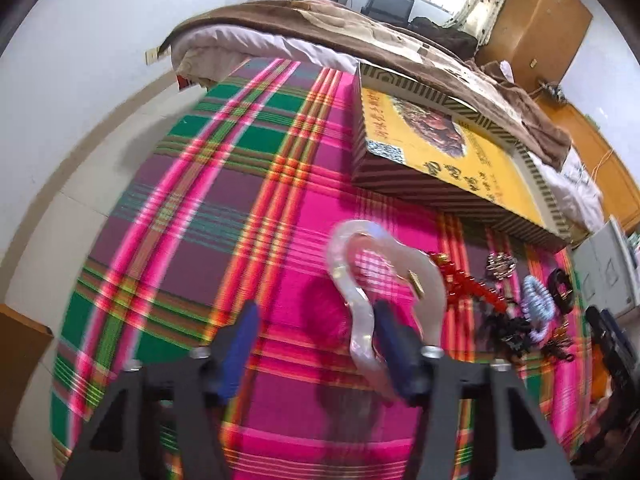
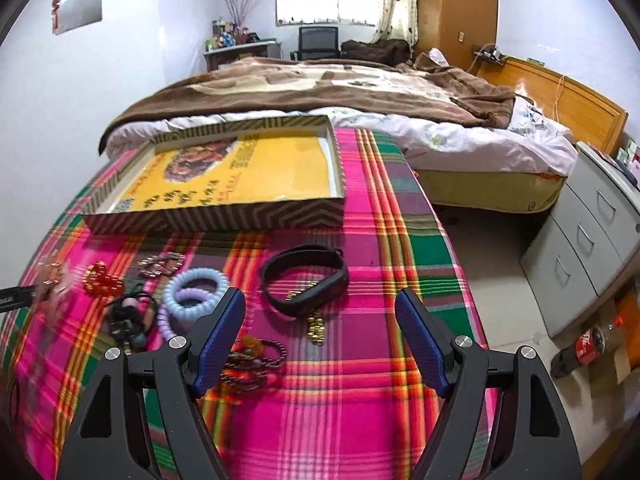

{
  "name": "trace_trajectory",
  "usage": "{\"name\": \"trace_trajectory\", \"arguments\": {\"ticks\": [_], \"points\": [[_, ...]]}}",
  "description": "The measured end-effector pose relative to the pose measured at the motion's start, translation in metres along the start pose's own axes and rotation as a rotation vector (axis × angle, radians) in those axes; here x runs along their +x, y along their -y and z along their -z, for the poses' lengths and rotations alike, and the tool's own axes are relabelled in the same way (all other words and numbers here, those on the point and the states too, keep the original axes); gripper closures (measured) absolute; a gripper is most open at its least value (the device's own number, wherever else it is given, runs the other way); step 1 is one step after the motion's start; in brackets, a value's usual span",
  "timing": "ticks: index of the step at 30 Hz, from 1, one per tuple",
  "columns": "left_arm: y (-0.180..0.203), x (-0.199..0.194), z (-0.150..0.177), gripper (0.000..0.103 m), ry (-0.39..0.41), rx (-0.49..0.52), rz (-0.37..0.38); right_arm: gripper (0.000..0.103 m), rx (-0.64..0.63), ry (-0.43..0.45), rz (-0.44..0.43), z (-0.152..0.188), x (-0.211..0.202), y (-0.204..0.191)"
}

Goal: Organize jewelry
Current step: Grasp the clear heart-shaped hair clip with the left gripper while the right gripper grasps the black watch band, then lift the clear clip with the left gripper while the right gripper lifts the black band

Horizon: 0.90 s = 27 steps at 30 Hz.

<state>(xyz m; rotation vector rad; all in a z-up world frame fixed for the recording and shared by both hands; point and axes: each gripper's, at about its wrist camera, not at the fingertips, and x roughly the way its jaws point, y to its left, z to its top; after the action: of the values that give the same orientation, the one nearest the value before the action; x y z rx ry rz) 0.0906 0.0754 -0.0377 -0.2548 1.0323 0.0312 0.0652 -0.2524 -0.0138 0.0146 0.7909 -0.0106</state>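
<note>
Lying lengthwise between claws: pearly bangle (image 1: pixel 362 280)

Daylight from the far window (image 2: pixel 326 2) was glaring (blown white); fisheye edges bent, left view motion-blurred.

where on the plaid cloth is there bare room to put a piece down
Bare cloth lies left of the yellow box toward the wall, in the left wrist view. Another bare strip runs right of the black band, out to the cloth's edge. The box tray itself holds nothing. It is crowded in front of the box: lilac coil bands, red beads, dark bead bracelets.
</note>
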Motion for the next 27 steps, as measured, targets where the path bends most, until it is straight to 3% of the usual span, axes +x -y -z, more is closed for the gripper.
{"name": "trace_trajectory", "arguments": {"ticks": [4,15,18,27], "points": [[0.000,0.000,0.000,0.060,0.004,0.015,-0.027,0.026,0.026,-0.024,0.004,-0.001,0.009,0.010],[0.013,0.011,-0.008,0.061,0.017,0.101,-0.118,0.026,0.093,-0.052,0.006,-0.009,0.021,0.026],[0.014,0.011,-0.009,0.084,0.023,0.122,-0.102,0.026,0.120,-0.071,-0.006,-0.012,0.028,0.030],[0.014,0.006,-0.007,0.091,0.025,0.118,-0.046,0.046,0.130,-0.119,-0.024,-0.027,0.050,0.036]]}}
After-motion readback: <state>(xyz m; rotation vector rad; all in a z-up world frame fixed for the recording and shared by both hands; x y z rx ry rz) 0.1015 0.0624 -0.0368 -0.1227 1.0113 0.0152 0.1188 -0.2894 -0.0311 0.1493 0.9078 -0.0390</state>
